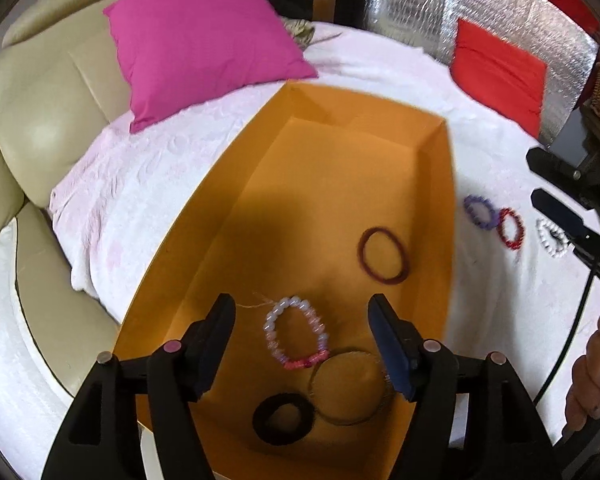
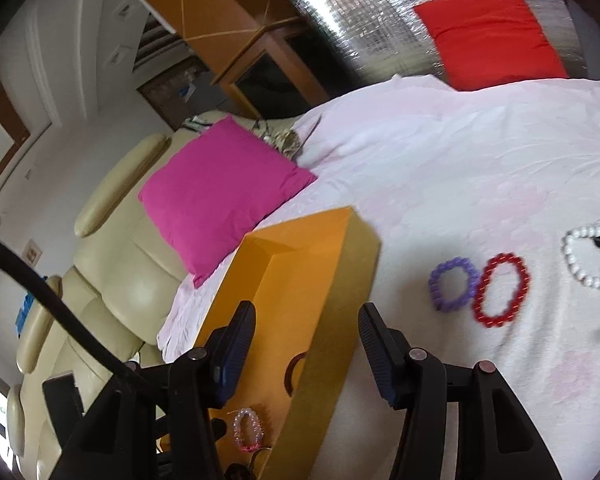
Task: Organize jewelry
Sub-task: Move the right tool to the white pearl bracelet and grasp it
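An orange box (image 1: 236, 208) lies on the white bedspread. Inside it are a pale pink bead bracelet (image 1: 296, 332), a dark red ring bracelet (image 1: 383, 255), a thin wire bangle (image 1: 350, 386) and a black hair tie (image 1: 283, 419). My left gripper (image 1: 302, 344) is open and empty above the pink bracelet. On the bedspread right of the box lie a purple bracelet (image 2: 454, 283), a red bead bracelet (image 2: 501, 290) and a white pearl bracelet (image 2: 590, 256). My right gripper (image 2: 306, 354) is open and empty over the box's right wall (image 2: 332, 320); it also shows in the left wrist view (image 1: 560, 196).
A magenta pillow (image 1: 204, 44) and a red pillow (image 1: 500, 72) lie at the back of the bedspread (image 2: 440, 168). A cream leather chair (image 1: 40, 120) stands to the left. A silver foil panel (image 2: 360, 12) is behind the bed. A black cable (image 2: 60, 304) hangs at left.
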A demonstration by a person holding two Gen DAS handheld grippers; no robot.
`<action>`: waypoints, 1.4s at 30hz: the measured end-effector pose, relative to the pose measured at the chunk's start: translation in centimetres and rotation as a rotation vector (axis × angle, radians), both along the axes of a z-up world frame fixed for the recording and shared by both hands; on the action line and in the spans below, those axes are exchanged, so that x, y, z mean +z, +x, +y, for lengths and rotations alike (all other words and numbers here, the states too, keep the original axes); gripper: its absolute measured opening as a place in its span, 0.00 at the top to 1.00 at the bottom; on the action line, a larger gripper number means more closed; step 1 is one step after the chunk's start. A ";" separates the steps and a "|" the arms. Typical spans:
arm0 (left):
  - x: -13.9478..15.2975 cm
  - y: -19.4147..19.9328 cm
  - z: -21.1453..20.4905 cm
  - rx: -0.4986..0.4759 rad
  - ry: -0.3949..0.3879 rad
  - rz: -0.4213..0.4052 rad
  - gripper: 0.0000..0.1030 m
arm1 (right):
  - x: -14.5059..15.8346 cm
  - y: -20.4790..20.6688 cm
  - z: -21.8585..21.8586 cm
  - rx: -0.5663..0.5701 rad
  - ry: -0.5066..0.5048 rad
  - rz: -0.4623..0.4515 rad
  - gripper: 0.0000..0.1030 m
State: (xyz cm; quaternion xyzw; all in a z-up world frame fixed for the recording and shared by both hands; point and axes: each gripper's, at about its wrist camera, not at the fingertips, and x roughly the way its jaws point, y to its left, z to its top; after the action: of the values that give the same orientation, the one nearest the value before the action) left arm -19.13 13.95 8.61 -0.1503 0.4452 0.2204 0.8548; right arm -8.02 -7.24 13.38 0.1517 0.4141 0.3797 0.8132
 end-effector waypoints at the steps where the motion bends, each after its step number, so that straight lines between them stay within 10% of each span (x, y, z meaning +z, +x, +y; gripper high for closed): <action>1: 0.5 0.0 -0.4 -0.011 0.004 -0.023 0.32 | 0.2 0.2 -0.6 -0.010 0.004 -0.002 0.45; 11: 3.9 2.6 -5.4 -0.191 0.015 -0.117 0.32 | 0.5 3.5 -10.5 -0.163 0.074 0.075 0.45; 25: 2.2 10.9 -14.3 -0.458 0.109 -0.002 0.31 | -2.0 7.0 -23.4 -0.364 0.196 0.267 0.45; 42: -4.2 17.6 -13.9 -0.532 -0.111 0.062 0.35 | -8.0 12.4 -18.9 -0.429 -0.103 0.305 0.64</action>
State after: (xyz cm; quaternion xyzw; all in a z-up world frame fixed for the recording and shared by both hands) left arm -1.58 0.05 4.37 -0.0677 0.5065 -0.0318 0.8590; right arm 4.41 -26.16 5.41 0.2498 0.5090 0.1501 0.8100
